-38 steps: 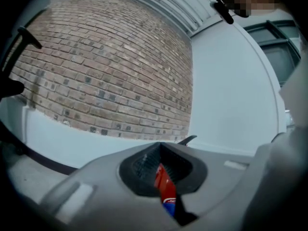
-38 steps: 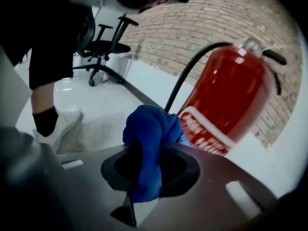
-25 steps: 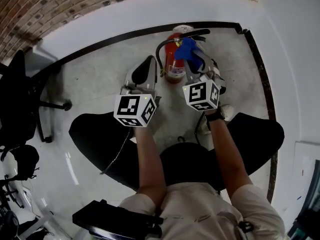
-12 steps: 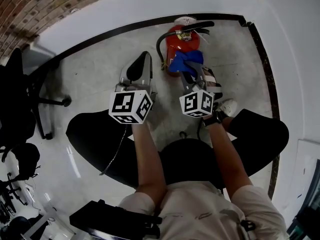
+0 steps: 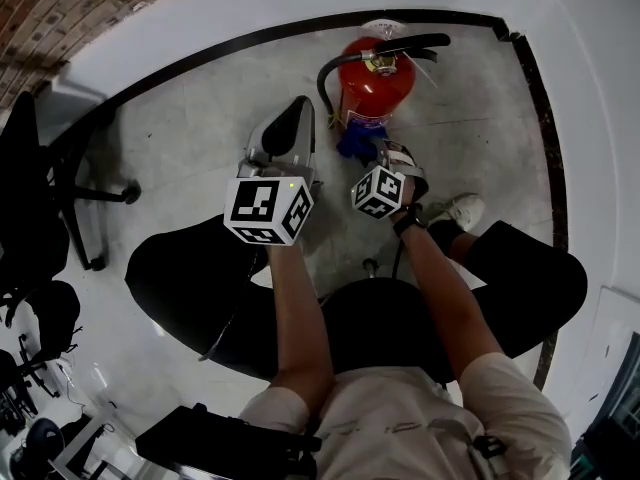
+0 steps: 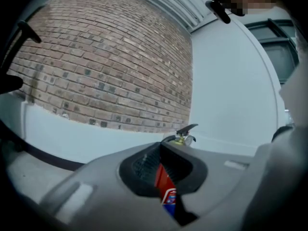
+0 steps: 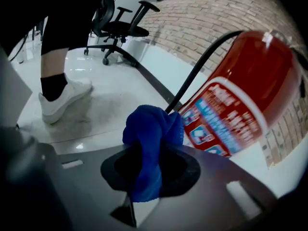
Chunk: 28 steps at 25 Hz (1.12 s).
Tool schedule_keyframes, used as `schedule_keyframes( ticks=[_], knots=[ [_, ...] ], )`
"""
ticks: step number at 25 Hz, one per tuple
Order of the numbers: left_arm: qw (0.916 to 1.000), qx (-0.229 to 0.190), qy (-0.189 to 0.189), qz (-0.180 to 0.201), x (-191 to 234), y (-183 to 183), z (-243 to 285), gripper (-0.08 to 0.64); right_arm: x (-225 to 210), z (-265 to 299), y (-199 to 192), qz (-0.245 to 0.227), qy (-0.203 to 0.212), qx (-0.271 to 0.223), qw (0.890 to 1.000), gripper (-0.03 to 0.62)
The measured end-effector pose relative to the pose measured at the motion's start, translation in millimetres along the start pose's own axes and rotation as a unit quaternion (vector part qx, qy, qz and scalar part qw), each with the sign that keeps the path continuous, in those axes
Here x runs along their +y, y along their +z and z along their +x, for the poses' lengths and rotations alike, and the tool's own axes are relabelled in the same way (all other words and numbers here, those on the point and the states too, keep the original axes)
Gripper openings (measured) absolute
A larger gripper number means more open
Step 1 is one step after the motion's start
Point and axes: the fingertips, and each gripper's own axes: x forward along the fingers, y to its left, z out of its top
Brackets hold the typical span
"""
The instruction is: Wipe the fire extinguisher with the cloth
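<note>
The red fire extinguisher (image 5: 376, 86) stands upright on the grey floor (image 5: 200, 148). It is close to the white wall (image 5: 250, 28) and its black hose (image 5: 325, 80) curves down on its left side.

The right tool (image 5: 372, 154) is just in front of the fire extinguisher, on the person's side. It is clenched on the blue cloth (image 5: 355, 144). In the right gripper view the cloth (image 7: 151, 143) bulges out from between the jaws of the right tool (image 7: 149, 172). The bunch lies against the lower part of the fire extinguisher (image 7: 240, 100), beside the printed label and the hose (image 7: 202, 66).

The left tool (image 5: 297, 118) is held to the left of the fire extinguisher, near it but apart from it. In the left gripper view the jaws of the left tool (image 6: 163, 162) are closed nearly together and hold nothing. Only a thin slit is left, and through it a strip of the fire extinguisher (image 6: 166, 189) shows.

A white shoe (image 5: 455, 211) rests on the floor to the right of the right tool. A black office chair (image 5: 60, 198) stands well apart from the fire extinguisher, far to its left.
</note>
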Motion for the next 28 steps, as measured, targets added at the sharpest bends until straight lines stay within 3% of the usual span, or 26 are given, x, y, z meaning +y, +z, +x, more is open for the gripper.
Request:
schedule_keyframes(
  ticks=[6, 13, 16, 19, 21, 24, 28],
  knots=[
    [0.9996, 0.023, 0.017, 0.002, 18, -23, 18, 0.002, 44, 78, -44, -0.008, 0.073, 0.050, 0.996, 0.083],
    [0.9987, 0.043, 0.028, -0.003, 28, -40, 22, 0.002, 74, 121, -88, -0.014, 0.107, 0.101, 0.989, 0.081],
    [0.9987, 0.042, 0.029, -0.002, 30, -37, 20, 0.002, 69, 113, -82, 0.005, 0.110, 0.099, 0.989, 0.083],
    [0.9989, 0.035, 0.031, -0.008, 27, -26, 15, 0.002, 62, 67, -46, 0.057, 0.117, 0.050, 0.990, 0.084],
    [0.9992, 0.027, 0.028, -0.008, 22, -14, 15, 0.002, 48, 25, -19, 0.069, 0.091, 0.014, 0.993, 0.084],
    [0.9998, 0.010, 0.015, -0.002, 12, 5, 17, 0.002, -6, -47, 20, 0.088, 0.002, -0.047, 0.995, 0.084],
    [1.0000, -0.005, -0.005, 0.004, -6, 20, 15, 0.002, -93, -136, 54, 0.112, -0.122, -0.117, 0.979, 0.086]
  ],
)
